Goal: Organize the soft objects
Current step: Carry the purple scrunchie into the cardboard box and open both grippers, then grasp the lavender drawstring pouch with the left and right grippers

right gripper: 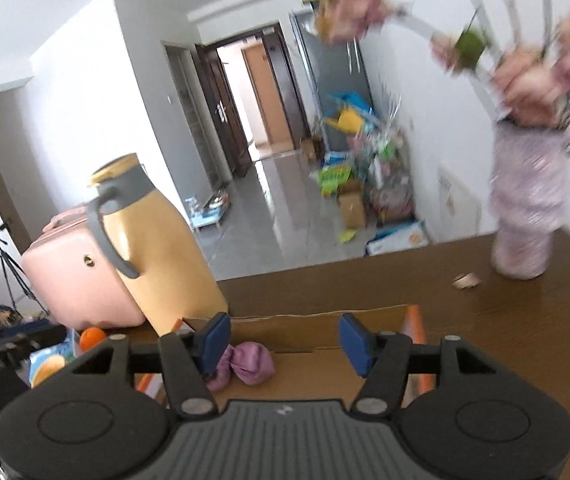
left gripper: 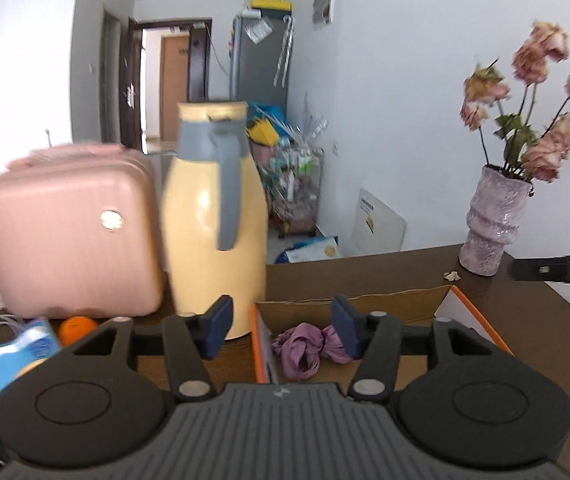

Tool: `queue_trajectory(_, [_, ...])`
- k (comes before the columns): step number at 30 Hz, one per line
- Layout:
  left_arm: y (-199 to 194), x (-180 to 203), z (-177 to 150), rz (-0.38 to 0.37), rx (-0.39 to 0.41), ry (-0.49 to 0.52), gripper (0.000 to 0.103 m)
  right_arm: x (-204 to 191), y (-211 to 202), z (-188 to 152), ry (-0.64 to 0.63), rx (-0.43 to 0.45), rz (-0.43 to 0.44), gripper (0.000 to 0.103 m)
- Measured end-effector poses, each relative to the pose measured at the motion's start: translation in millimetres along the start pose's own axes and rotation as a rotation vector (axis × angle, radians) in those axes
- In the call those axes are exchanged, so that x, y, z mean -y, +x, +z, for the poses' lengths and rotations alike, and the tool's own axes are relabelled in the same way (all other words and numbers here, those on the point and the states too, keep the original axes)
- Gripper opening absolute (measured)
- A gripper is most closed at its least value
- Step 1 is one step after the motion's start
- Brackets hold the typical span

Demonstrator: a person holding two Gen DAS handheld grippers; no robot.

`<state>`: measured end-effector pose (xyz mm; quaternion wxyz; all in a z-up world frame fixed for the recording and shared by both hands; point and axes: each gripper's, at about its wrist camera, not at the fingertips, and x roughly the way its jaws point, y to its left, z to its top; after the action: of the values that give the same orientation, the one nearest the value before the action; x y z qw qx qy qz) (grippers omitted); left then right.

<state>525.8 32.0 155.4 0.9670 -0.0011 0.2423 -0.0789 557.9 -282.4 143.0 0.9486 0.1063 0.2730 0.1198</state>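
Left gripper [left gripper: 283, 330] parted, blue pads apart, nothing pinched between them. Right gripper [right gripper: 285, 340] likewise spread and empty. Purple cloth [left gripper: 305, 346] crumpled on the floor of the cardboard box [left gripper: 365, 300], close to its left wall, behind the left gripper's right pad from that camera and just beside the right gripper's left pad from the other. Box resting on the brown table [left gripper: 525, 312]. Yellow jug [left gripper: 215, 216] upright just left of the box, pink case [left gripper: 69, 236] beside it, an orange [left gripper: 77, 328] in front. Vase [left gripper: 493, 220] of dried flowers at the table's far right edge.
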Motion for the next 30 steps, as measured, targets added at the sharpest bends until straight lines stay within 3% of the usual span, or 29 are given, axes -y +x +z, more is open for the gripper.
queue_trajectory(3, [-35.3,2.6,-5.7,0.021,0.038,-0.01,0.078,2.6,-44.3,-6.4,-0.039,0.043,-0.024,0.065])
queue_trajectory(6, [-74.3,4.0,-17.6,0.042,0.093,-0.027,0.079,2.2,-82.0,-16.3,-0.052,0.101,-0.036,0.08])
queue_trajectory(10, [-129.8,10.8,-46.9,0.046,0.177,-0.067,0.089,-2.7,-126.1,-46.8,-0.109,0.196,-0.041,0.083])
queue_trajectory(12, [-159.7,16.7,-71.6,0.051,0.225,-0.089,0.091,-2.5,-153.4,-73.3,-0.139,0.253,-0.044,0.091])
queue_trajectory(16, [-210.1,34.0,-128.7,0.037,0.277,-0.093,0.096,-8.8,-200.0,-133.0,-0.203,0.345,-0.052,0.093])
queue_trajectory(18, [-228.5,44.2,-156.7,0.036,0.309,-0.069,0.103,-12.8,-219.9,-166.1,-0.23,0.385,-0.046,0.094])
queue_trajectory(21, [-257.4,58.4,-208.8,0.031,0.347,-0.014,0.103,-17.2,-245.5,-214.1,-0.232,0.432,-0.042,0.103])
queue_trajectory(24, [-267.6,70.1,-247.3,0.028,0.313,-0.028,0.103,-21.5,-259.9,-259.8,-0.233,0.429,-0.04,0.103])
queue_trajectory(30, [-272.5,89.4,-299.5,0.024,0.22,0.031,0.103,-22.5,-267.6,-337.6,-0.152,0.301,0.033,0.103])
